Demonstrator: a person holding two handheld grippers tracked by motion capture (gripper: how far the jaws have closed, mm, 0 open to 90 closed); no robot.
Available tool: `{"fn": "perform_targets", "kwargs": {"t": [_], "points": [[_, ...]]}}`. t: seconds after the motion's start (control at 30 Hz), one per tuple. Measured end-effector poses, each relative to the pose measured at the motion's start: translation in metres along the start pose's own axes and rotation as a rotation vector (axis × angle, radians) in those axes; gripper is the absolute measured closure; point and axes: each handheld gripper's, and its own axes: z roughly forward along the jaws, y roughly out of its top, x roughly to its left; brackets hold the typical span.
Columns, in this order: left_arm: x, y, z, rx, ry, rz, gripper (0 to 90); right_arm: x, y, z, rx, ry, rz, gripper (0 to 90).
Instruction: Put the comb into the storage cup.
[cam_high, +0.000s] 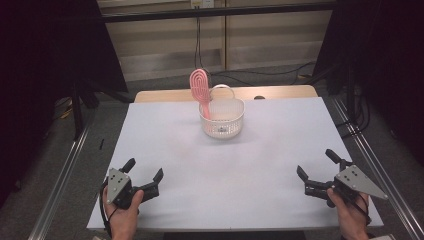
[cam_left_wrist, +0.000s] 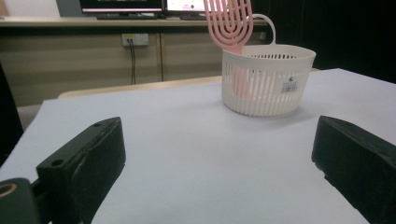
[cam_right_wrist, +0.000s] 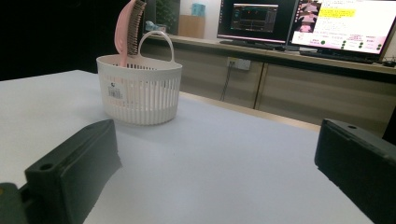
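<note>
A white slatted basket (cam_high: 222, 119) with a hoop handle stands at the far middle of the white table (cam_high: 165, 145). A pink hairbrush (cam_high: 201, 91) stands upright in it, leaning on the left rim, head sticking out above. The left gripper view has the basket (cam_left_wrist: 265, 80) and brush (cam_left_wrist: 230, 21) ahead to the right; the right gripper view has the basket (cam_right_wrist: 140, 88) and brush (cam_right_wrist: 129, 25) ahead to the left. My left gripper (cam_high: 145, 175) rests open near the front left edge, empty. Near the front right my right gripper (cam_high: 317, 165) is open, empty.
A wooden table edge (cam_high: 165, 95) shows behind the white surface. Metal rails (cam_high: 60, 175) run along both sides of the table. Cables (cam_high: 260, 74) lie on the floor behind. Monitors (cam_right_wrist: 336, 25) sit on a counter far back.
</note>
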Motion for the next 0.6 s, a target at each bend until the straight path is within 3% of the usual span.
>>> {"fn": "perform_targets", "kwargs": {"t": [0.17, 0.6], "points": [[0.0001, -0.0043, -0.006, 0.012, 0.021, 0.015, 2.8, -0.0001, -0.0001, 0.0, 0.002, -0.004, 0.008, 0.0], [0.0003, -0.0028, -0.0054, -0.002, -0.022, 0.018, 2.8, -0.0006, -0.0001, -0.0001, -0.001, -0.002, 0.005, 0.0]]}}
